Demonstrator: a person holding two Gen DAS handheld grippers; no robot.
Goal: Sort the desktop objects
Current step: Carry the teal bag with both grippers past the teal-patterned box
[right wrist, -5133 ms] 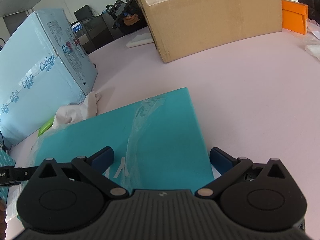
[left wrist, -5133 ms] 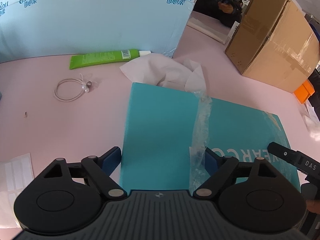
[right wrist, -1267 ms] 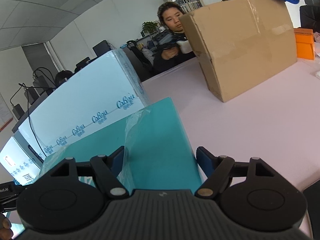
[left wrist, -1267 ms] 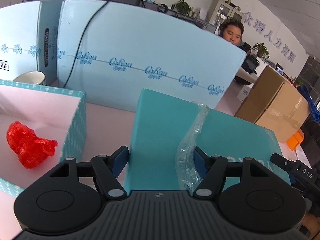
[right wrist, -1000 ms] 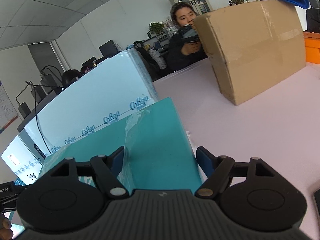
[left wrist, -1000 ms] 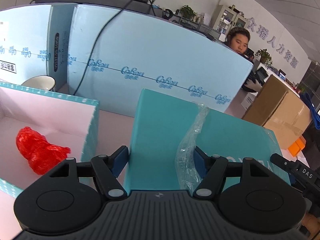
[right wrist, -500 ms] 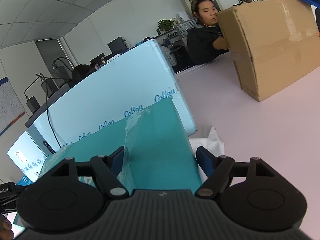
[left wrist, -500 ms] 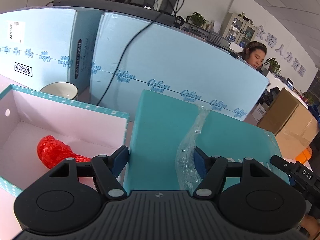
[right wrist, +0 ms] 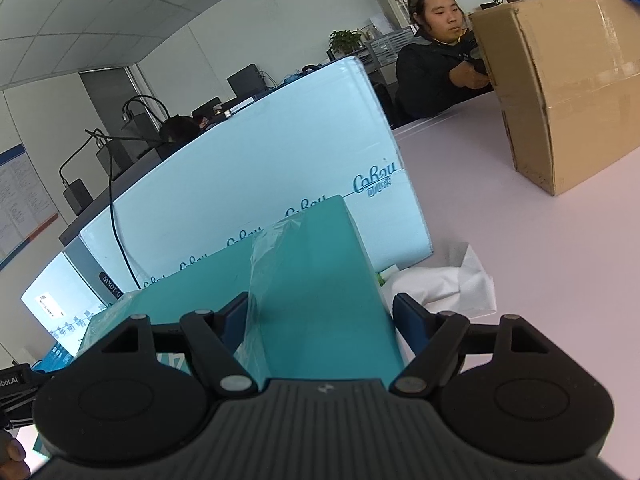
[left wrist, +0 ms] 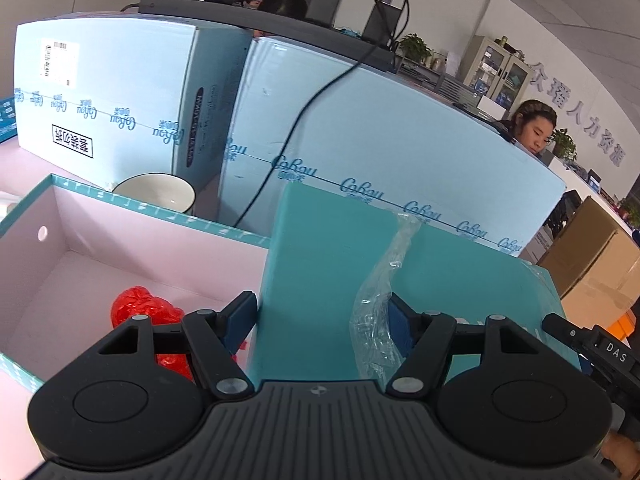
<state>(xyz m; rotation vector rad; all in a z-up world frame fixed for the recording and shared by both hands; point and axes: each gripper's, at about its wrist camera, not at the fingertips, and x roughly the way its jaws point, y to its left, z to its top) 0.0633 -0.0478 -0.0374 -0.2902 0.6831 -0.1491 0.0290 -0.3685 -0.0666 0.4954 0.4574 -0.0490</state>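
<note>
Here a teal lid (left wrist: 328, 264) is held up in the air by both grippers, each pinching one end of it. The jaws of the left gripper (left wrist: 322, 320) are closed on its near left end, with a strip of crumpled clear film (left wrist: 380, 296) caught at the right pad. The jaws of the right gripper (right wrist: 320, 322) are pressed on the opposite end. Just left of the lid an open teal box (left wrist: 132, 204) with a pink inside is seen on the pink desk (right wrist: 560, 248), and a red crumpled wrapper (left wrist: 140, 308) lies in it. A white bowl (left wrist: 156, 192) stands behind the box, near the pale blue cartons (left wrist: 380, 140). White tissue (right wrist: 444, 284) lies on the desk to the right.
</note>
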